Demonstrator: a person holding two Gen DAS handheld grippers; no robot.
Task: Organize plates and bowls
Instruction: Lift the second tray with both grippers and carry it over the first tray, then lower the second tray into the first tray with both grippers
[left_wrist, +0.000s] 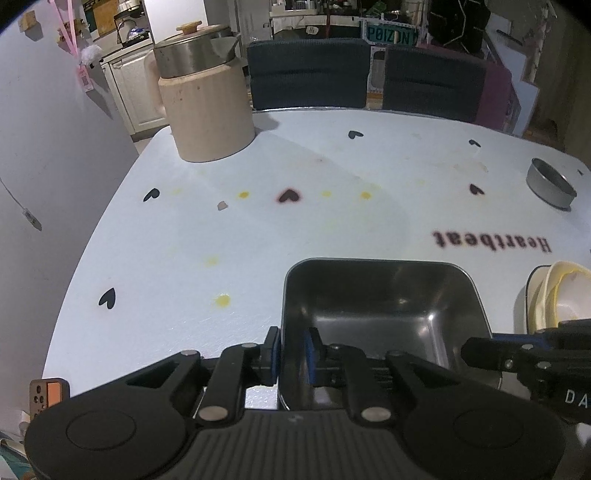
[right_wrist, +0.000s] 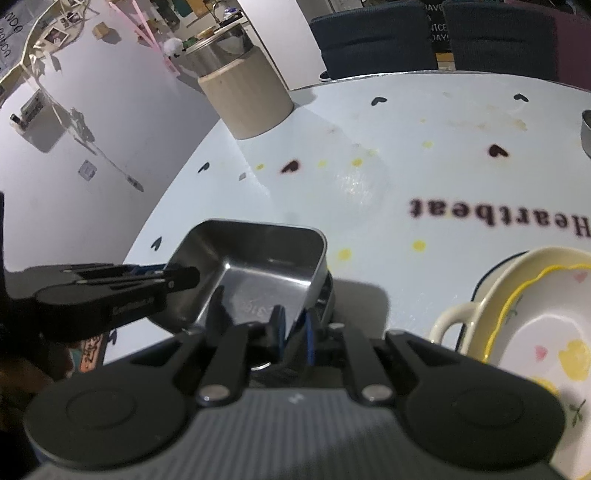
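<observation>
A rectangular steel tray sits low over the white table, near its front edge. My left gripper straddles the tray's left wall near the front corner, blue pads on either side of the metal, shut on it. My right gripper clamps the tray's right wall the same way. Each gripper also shows in the other view, the right gripper and the left gripper. To the right lies a cream handled dish with a yellow-rimmed flowered plate in it.
A beige kettle with a steel lid stands at the table's far left corner. A small round steel tin sits at the far right. Dark chairs line the back edge; a wall runs along the left.
</observation>
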